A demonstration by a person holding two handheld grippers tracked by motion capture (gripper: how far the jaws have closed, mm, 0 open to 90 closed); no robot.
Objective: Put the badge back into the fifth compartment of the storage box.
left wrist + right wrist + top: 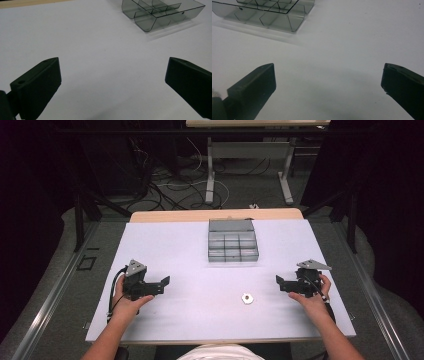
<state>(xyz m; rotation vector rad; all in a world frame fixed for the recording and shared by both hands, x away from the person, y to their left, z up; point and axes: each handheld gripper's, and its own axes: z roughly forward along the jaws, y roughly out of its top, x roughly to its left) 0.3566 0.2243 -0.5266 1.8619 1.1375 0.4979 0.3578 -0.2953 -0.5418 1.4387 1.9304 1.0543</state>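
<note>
1. You sit at a table (150,250) covered by a pale white sheet; a strip of light wood (175,215) shows along its far edge, well beyond your fingers.
2. Past that far edge, a grey floor (250,190) carries a tangle of black and white cables (170,185).
3. Farther off still stands a second table (250,150) with pale metal legs and a light top.
4. Dark curtains or walls (380,180) close in the room on both sides, outward of each hand.
5. Black metal frame struts (79,220) rise beside the table's far corners.
6. A grey metal rail (55,295) runs along the floor, outward of your left fingers.
7. Light falls evenly and brightly on the sheet; the surroundings stay dim.
</note>
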